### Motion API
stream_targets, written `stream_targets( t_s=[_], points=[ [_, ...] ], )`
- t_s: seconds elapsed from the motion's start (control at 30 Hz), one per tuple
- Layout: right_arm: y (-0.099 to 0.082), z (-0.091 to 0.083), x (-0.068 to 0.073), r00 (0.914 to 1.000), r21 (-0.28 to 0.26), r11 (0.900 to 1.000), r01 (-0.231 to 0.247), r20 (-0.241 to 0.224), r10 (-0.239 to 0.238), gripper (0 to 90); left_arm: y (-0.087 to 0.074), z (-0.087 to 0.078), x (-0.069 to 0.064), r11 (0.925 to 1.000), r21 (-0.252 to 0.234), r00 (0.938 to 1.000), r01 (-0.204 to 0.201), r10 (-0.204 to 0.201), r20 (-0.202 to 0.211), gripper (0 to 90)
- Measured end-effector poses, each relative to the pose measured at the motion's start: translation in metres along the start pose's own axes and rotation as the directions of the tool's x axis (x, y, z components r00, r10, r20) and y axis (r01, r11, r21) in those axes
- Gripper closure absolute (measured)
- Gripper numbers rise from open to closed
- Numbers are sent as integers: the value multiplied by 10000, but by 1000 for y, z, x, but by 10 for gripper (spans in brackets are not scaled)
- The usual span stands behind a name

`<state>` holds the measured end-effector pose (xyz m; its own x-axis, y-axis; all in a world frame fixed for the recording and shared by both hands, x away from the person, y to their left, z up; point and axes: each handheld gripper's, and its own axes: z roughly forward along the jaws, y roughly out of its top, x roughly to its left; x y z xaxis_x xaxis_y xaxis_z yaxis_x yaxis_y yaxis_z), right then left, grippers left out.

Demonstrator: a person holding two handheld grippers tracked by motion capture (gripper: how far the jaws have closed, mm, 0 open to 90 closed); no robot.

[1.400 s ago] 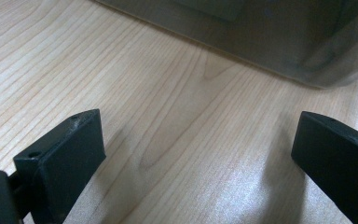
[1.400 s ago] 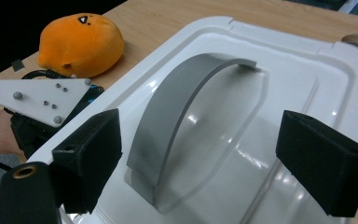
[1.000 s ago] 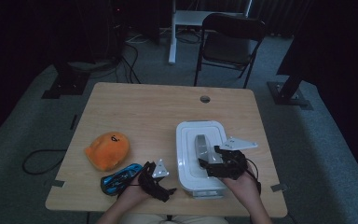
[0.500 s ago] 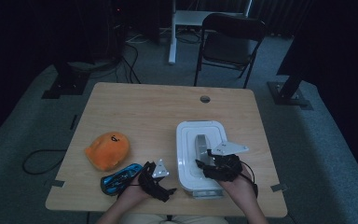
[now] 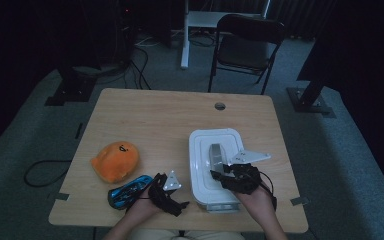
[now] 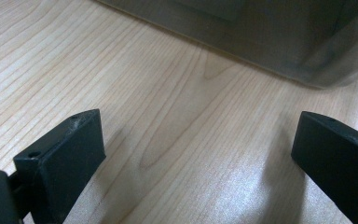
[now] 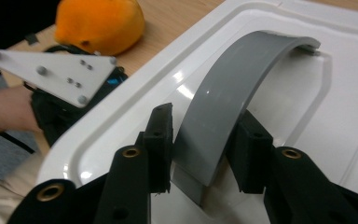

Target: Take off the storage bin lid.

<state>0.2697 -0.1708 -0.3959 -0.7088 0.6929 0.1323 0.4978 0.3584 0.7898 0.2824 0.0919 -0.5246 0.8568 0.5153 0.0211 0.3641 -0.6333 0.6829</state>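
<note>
A white lidded box (image 5: 215, 172) stands at the front right of the table, with an arched grey handle (image 5: 215, 154) on its lid. My right gripper (image 5: 221, 173) grips that grey handle (image 7: 233, 93) from the near end. Its jaws have just been closing, and both pads (image 7: 161, 135) now press on the handle's sides, so my right gripper (image 7: 204, 128) is shut on it. My left gripper (image 5: 172, 197) rests low on the table just left of the box. In its own view my left gripper (image 6: 196, 135) stands open over bare wood, with the box wall (image 6: 261, 42) ahead.
An orange plush toy (image 5: 115, 160) lies at the front left, with a blue object (image 5: 127, 190) beside the left hand. A small round hole (image 5: 220, 106) marks the table's far side. A folding chair (image 5: 247, 45) stands beyond the table. The other gripper's grey plate (image 7: 51, 70) lies left of the box.
The right gripper's jaws have closed in on the grey handle. Both hands stay where they were, and the box has not moved.
</note>
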Motion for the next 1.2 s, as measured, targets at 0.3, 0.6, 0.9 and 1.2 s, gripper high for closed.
stream_targets(
  t_s=[0.3,0.6,0.9,1.2],
  points=[
    [7,-13,1,9997,-429,9991,28,-234,-38,675,0,0,0,10000,-13,10000,8,-8,-6,31],
    [17,-28,-6,10000,-1004,9949,-21,-76,13,678,0,0,0,10000,7,10000,14,-14,13,31],
    [26,-45,-24,9991,-1446,9894,-86,390,144,680,0,0,0,10000,-5,10000,26,-26,11,31],
    [34,-72,-59,9901,-2049,9784,-276,1289,549,685,0,0,0,10000,-8,10000,27,-27,12,31]
  ],
)
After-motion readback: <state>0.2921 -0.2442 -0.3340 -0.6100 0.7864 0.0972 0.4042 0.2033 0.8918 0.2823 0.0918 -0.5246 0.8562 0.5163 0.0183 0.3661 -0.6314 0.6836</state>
